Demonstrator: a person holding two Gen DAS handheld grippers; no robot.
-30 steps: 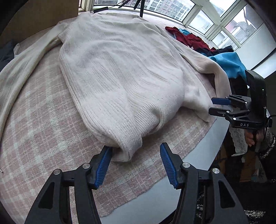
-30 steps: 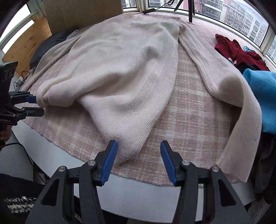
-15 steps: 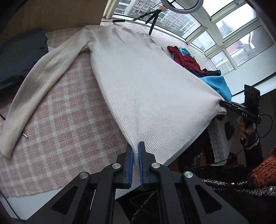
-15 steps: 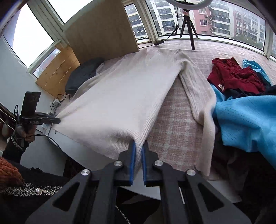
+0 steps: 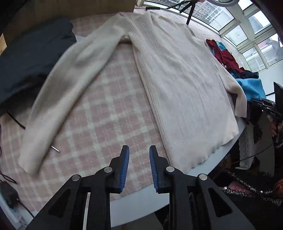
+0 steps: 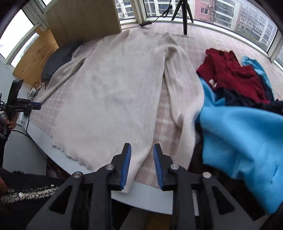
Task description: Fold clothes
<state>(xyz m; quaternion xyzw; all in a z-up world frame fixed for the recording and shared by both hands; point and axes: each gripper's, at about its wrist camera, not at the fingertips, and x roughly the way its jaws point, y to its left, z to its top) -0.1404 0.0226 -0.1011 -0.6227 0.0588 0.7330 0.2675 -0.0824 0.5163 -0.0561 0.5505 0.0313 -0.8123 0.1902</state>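
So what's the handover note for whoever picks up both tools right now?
Left tool: jaws opening, nothing between them, above the checked cloth.
Right tool: jaws opening, empty, over the cream sweater's hem corner.
Sweater lies spread flat, sleeves out to each side; its hem reaches the table edge.
Done: spreading. Left: every fold.
Red garment and blue garment wait on the right.

Soft grey daylight is coming in through the windows point(image 6: 221, 16) at the far side, casting barely any shadows. Fisheye distortion is bending both views' edges into dark corners, and motion blur is smearing the cream sweater point(image 5: 176, 85) sleeve and the blue garment point(image 6: 244, 141).
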